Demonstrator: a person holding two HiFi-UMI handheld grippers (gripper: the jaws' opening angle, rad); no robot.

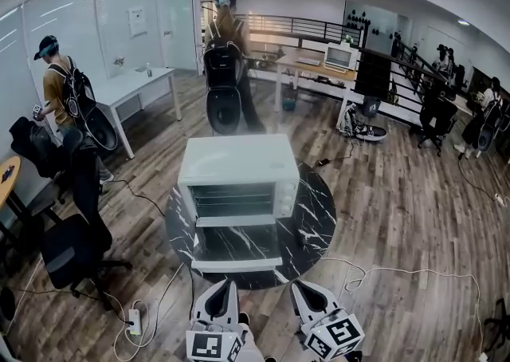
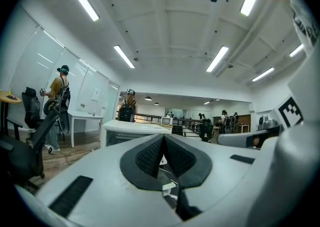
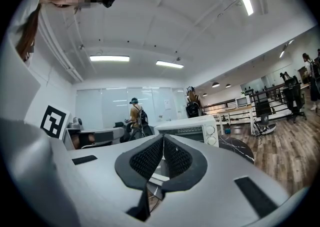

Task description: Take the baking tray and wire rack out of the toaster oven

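Observation:
A white toaster oven (image 1: 237, 163) stands on a round black marble table (image 1: 319, 213). Its glass door (image 1: 237, 245) is folded down flat toward me. Thin wire rack bars (image 1: 237, 199) show in the lit cavity; I cannot make out the baking tray from here. My left gripper (image 1: 225, 283) and right gripper (image 1: 306, 285) hover side by side just short of the table's near edge, both shut and empty. In the left gripper view the shut left gripper (image 2: 163, 147) points level at the oven (image 2: 131, 132). In the right gripper view the right gripper (image 3: 163, 144) faces the oven (image 3: 192, 129) likewise.
Cables and a power strip (image 1: 135, 321) lie on the wood floor by the table. Black office chairs (image 1: 70, 250) stand at the left, and another chair (image 1: 224, 105) is behind the oven. Two people (image 1: 60, 93) stand further back, near white desks (image 1: 131, 85).

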